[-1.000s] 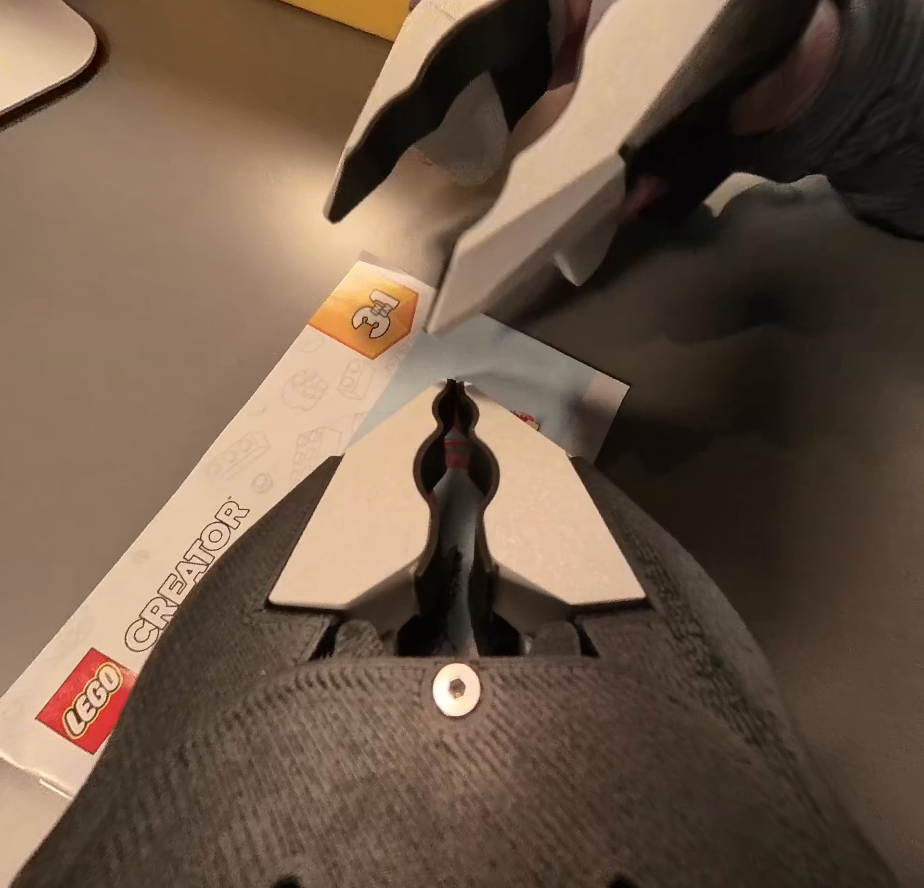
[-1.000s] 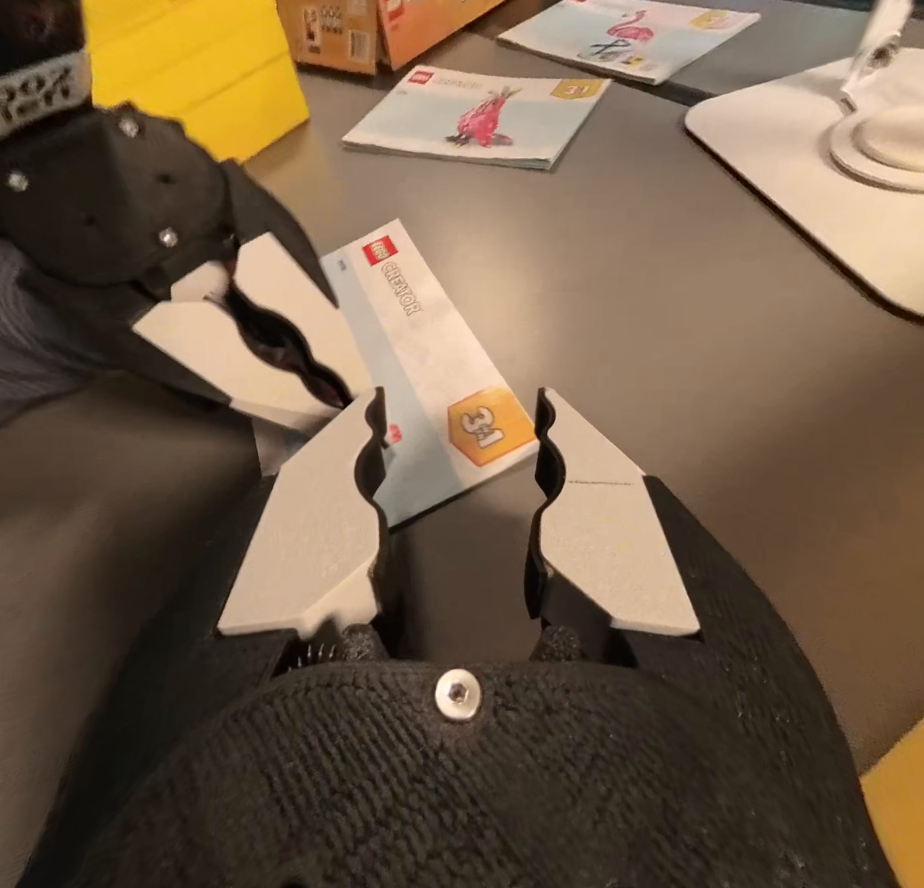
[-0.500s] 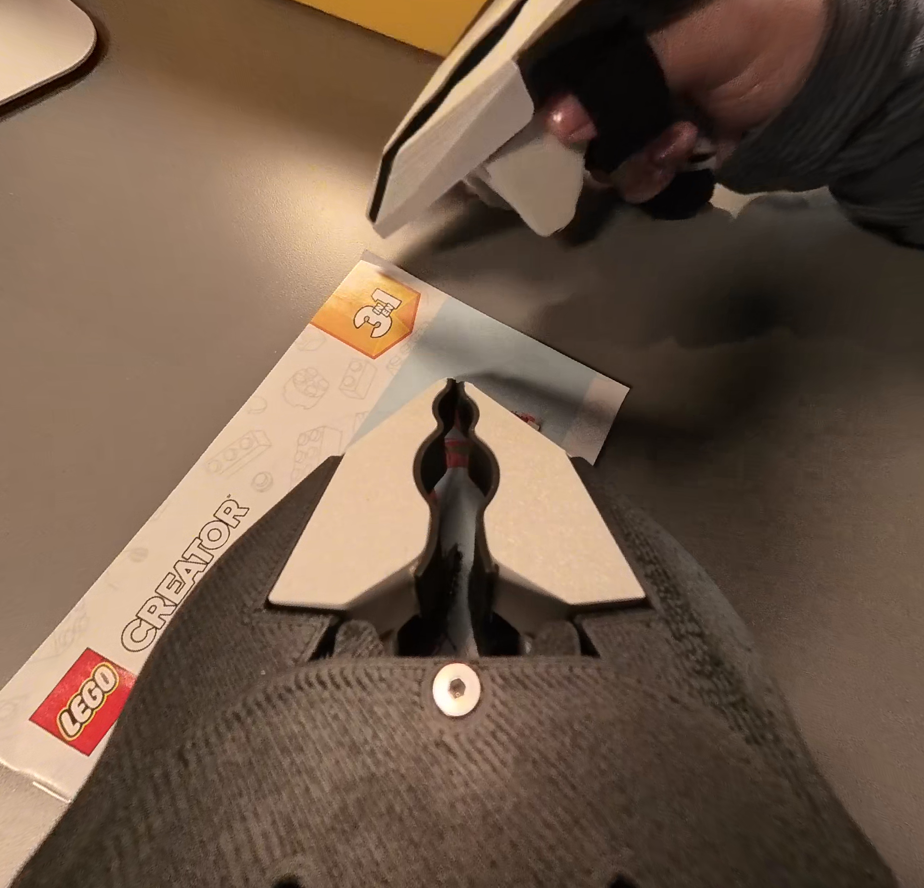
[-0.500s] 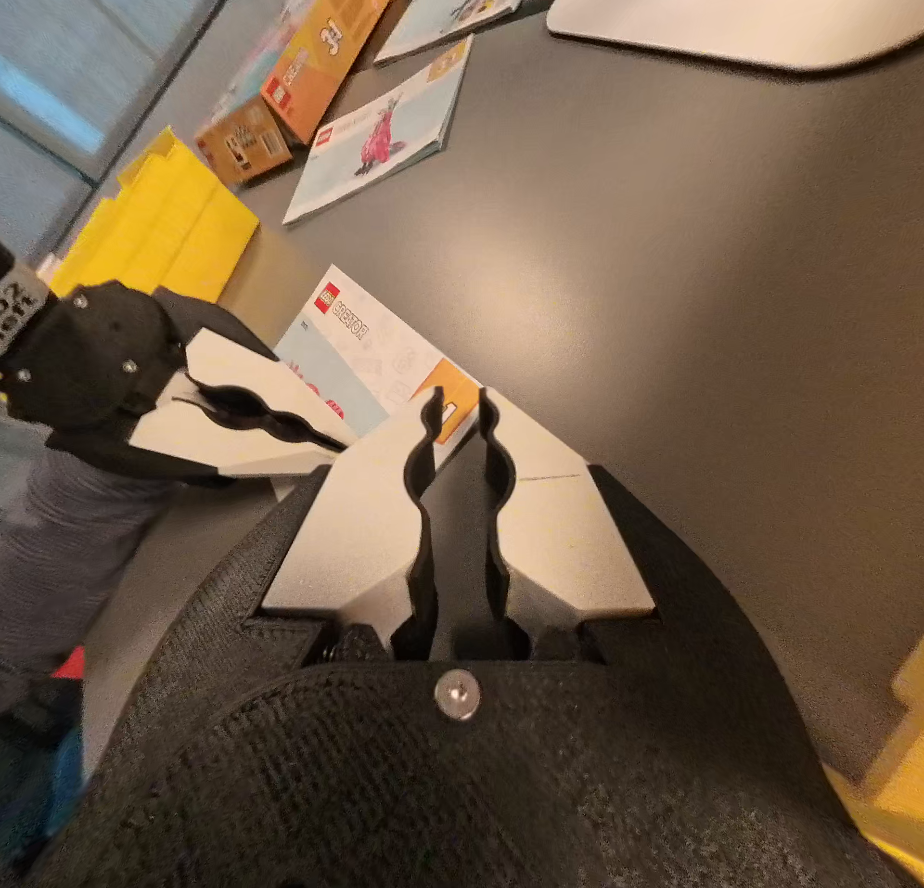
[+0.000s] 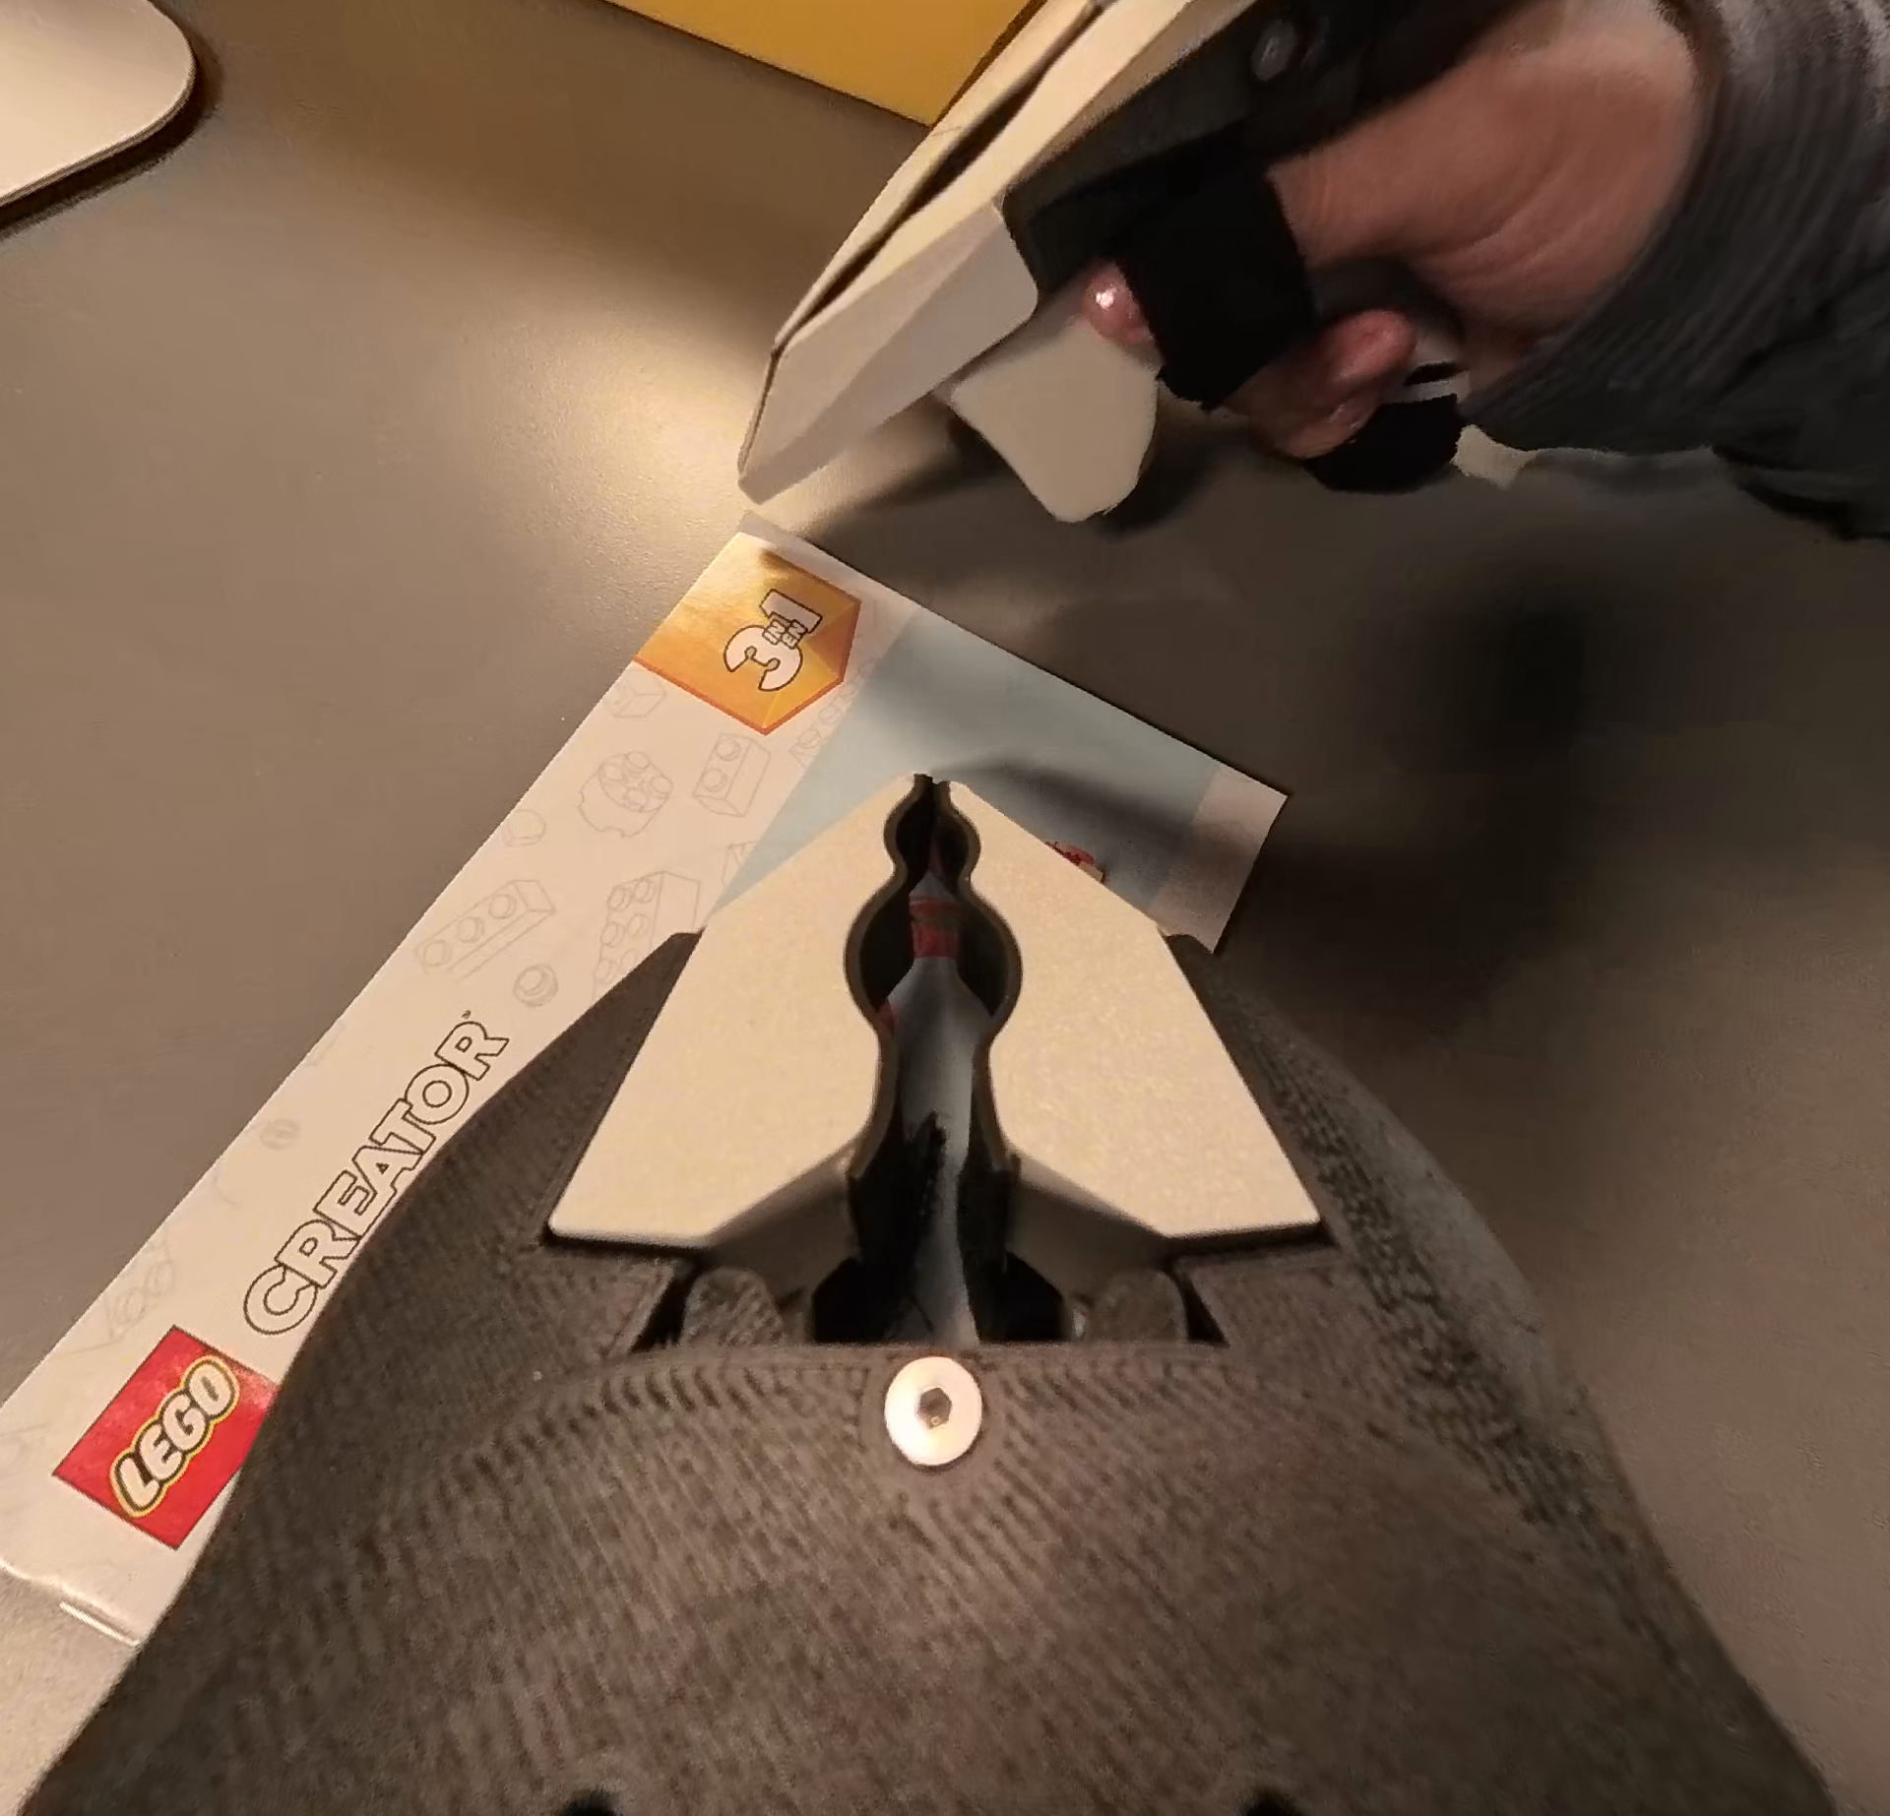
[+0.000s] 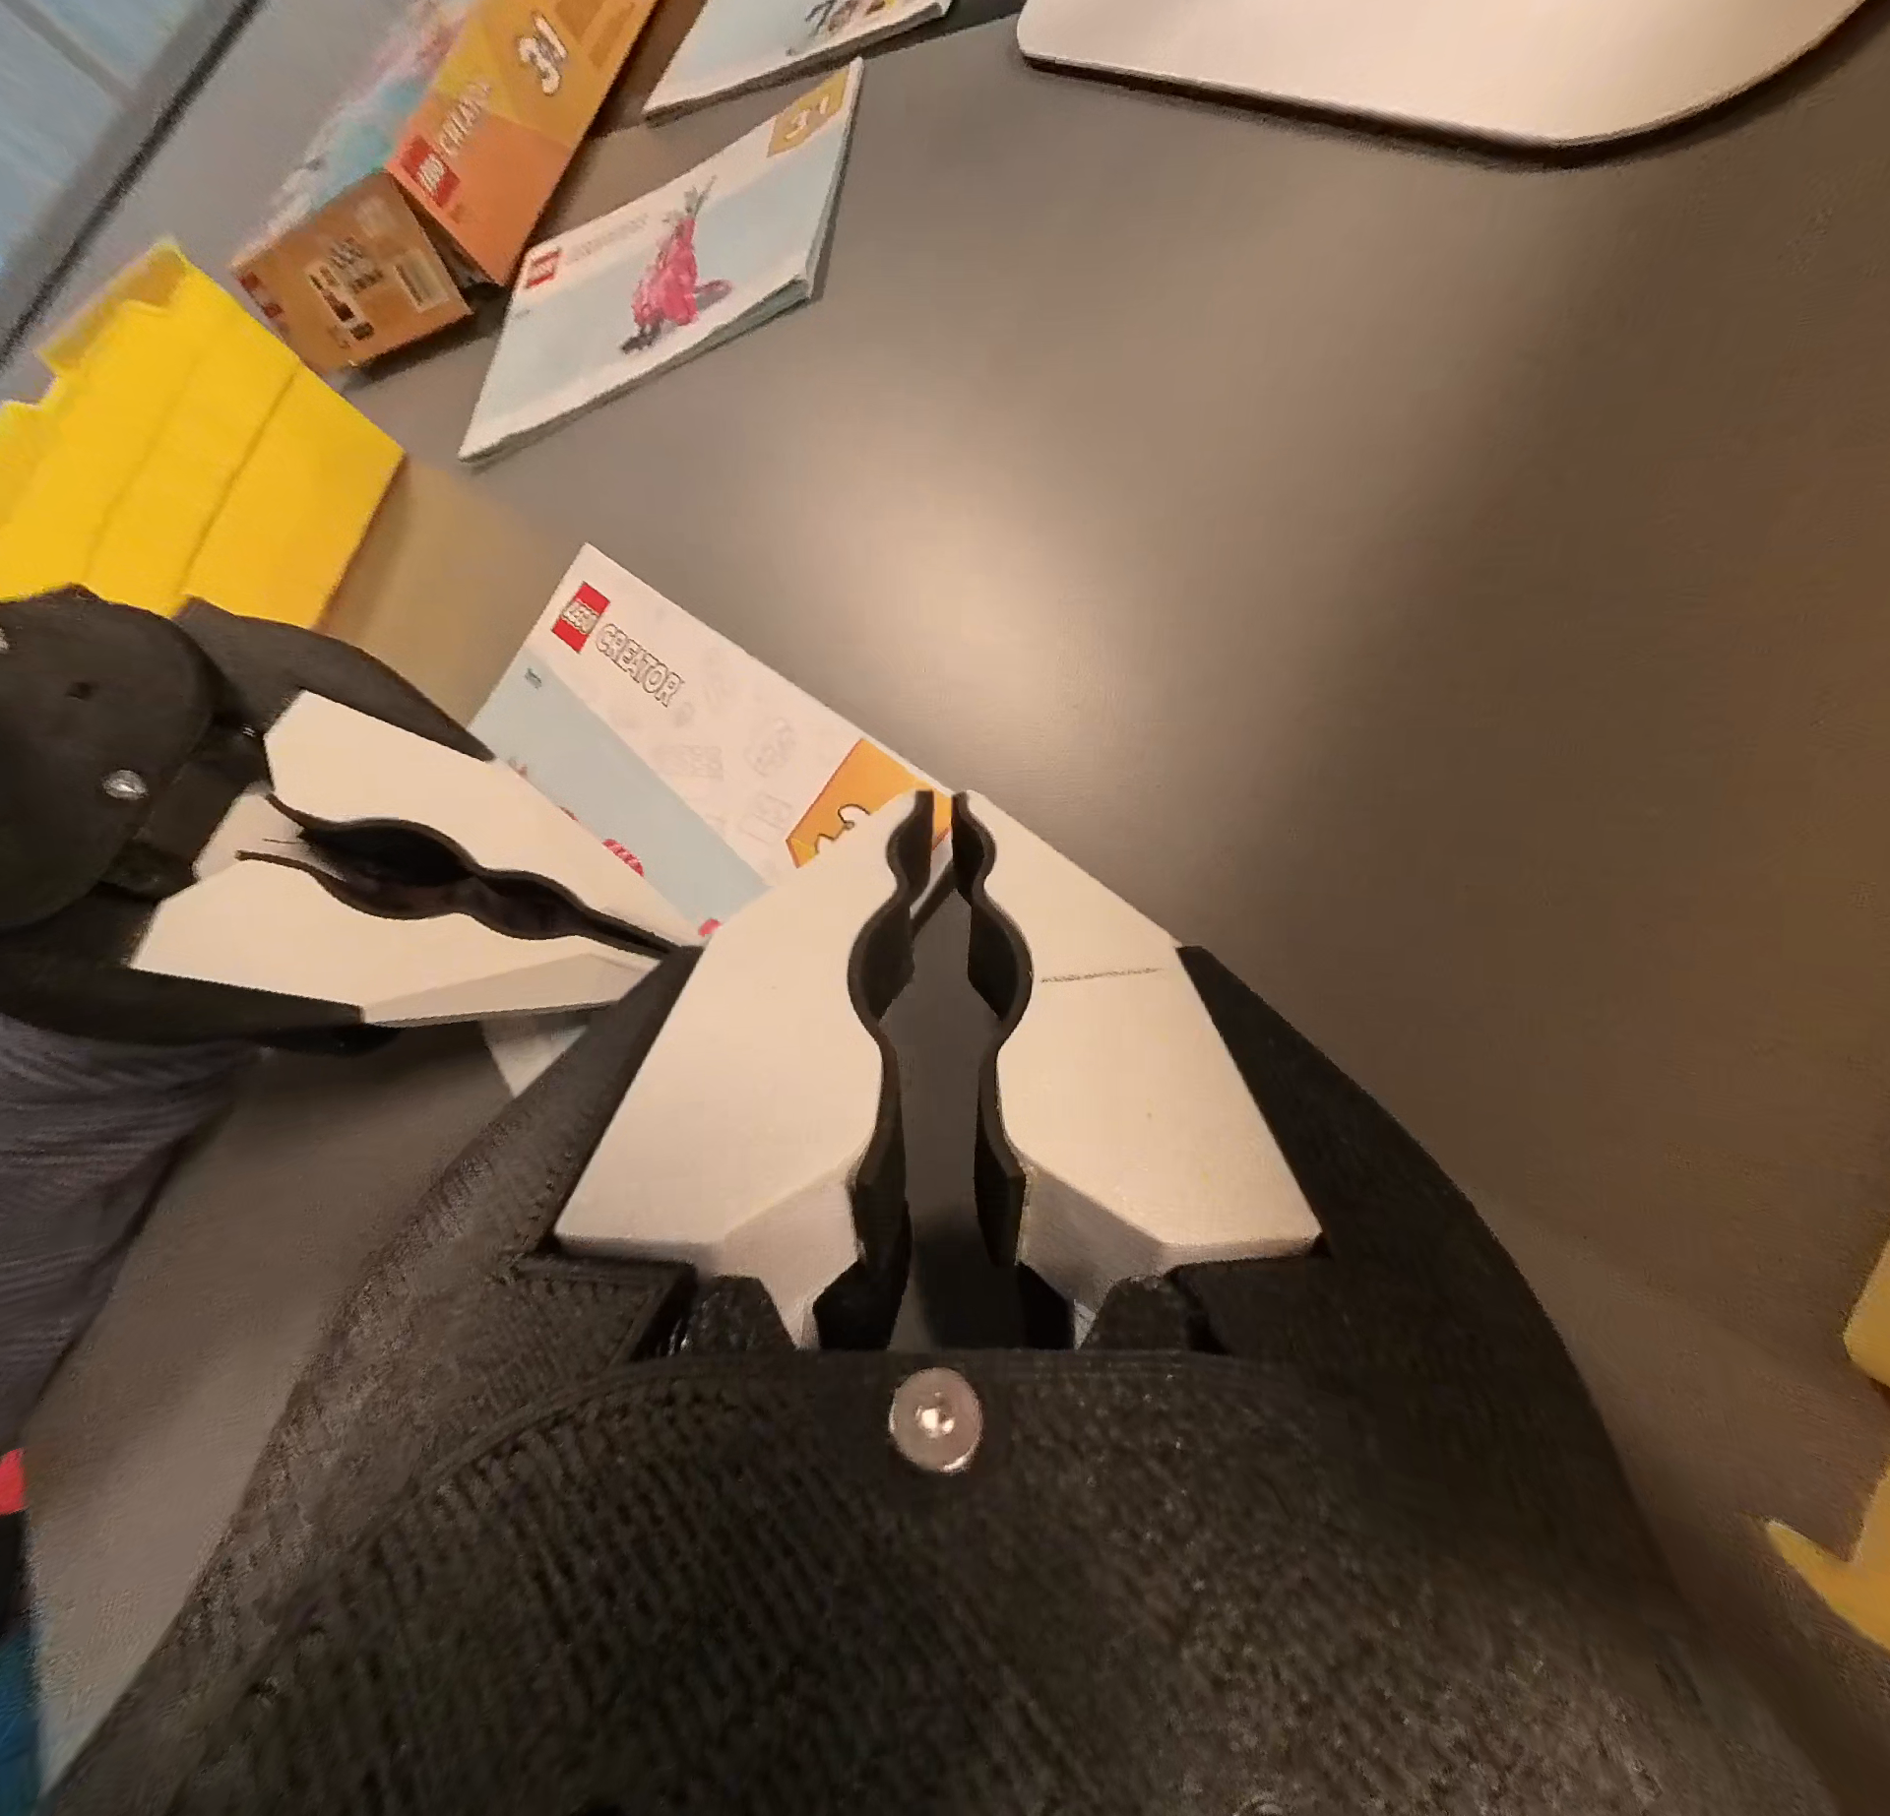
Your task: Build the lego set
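The left tongs are clamped on the cover page of the building booklet, which lies on the dark tabletop. The right tongs are almost together, empty, above its orange corner. Best to hold the page gently, so it doesn't tear.

A thin white and pale-blue instruction booklet with a red logo patch and an orange hexagon badge lies on the dark grey table, its cover apparently pinched up into a fold between the closed fingers of the left gripper.
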A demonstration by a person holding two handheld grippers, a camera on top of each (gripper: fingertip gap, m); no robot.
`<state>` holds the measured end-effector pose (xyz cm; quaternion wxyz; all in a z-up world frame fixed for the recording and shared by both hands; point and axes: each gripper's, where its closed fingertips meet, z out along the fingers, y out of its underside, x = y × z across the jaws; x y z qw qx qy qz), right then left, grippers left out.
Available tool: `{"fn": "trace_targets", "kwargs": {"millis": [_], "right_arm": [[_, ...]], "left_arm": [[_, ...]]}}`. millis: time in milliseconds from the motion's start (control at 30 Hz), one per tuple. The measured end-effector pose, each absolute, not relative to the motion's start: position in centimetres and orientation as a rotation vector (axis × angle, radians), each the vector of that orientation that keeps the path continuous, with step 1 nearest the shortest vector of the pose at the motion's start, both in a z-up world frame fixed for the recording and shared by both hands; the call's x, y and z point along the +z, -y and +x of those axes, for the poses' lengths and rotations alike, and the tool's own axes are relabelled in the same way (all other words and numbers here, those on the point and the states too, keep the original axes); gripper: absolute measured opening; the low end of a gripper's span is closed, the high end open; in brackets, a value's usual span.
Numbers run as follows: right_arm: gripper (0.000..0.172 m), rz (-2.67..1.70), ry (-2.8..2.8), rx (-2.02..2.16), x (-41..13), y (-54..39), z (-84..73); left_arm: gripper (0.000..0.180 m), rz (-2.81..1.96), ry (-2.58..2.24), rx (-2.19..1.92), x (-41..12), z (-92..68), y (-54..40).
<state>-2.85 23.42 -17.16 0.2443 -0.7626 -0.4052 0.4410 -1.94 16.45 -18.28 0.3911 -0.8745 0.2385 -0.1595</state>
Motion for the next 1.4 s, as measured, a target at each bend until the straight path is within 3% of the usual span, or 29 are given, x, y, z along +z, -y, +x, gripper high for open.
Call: {"fn": "trace_targets", "kwargs": {"millis": [200,600,700,767,1067,1400], "right_arm": [[0.002,-2.009,1.225,0.951,-17.73,-23.16,-2.95],[0.001,-2.002,1.240,0.939,-17.76,-23.10,-2.96],[0.015,-1.965,1.263,0.769,-18.03,-23.76,-2.77],[0.013,-1.934,1.315,0.708,-18.24,-23.55,-2.87],[0.000,-1.970,1.285,0.865,-17.92,-23.25,-2.96],[0.000,-1.978,1.250,1.011,-17.35,-22.99,-3.07]], "left_arm": [[0.000,-2.221,-0.605,-0.406,-18.29,-1.95,-16.45],[0.000,-2.222,-0.603,-0.410,-18.29,-1.95,-16.45],[0.000,-2.222,-0.603,-0.411,-18.29,-1.94,-16.44],[0.000,-2.222,-0.603,-0.411,-18.30,-1.94,-16.44],[0.000,-2.222,-0.601,-0.413,-18.31,-1.93,-16.43],[0.000,-2.222,-0.602,-0.414,-18.32,-1.90,-16.43]]}}
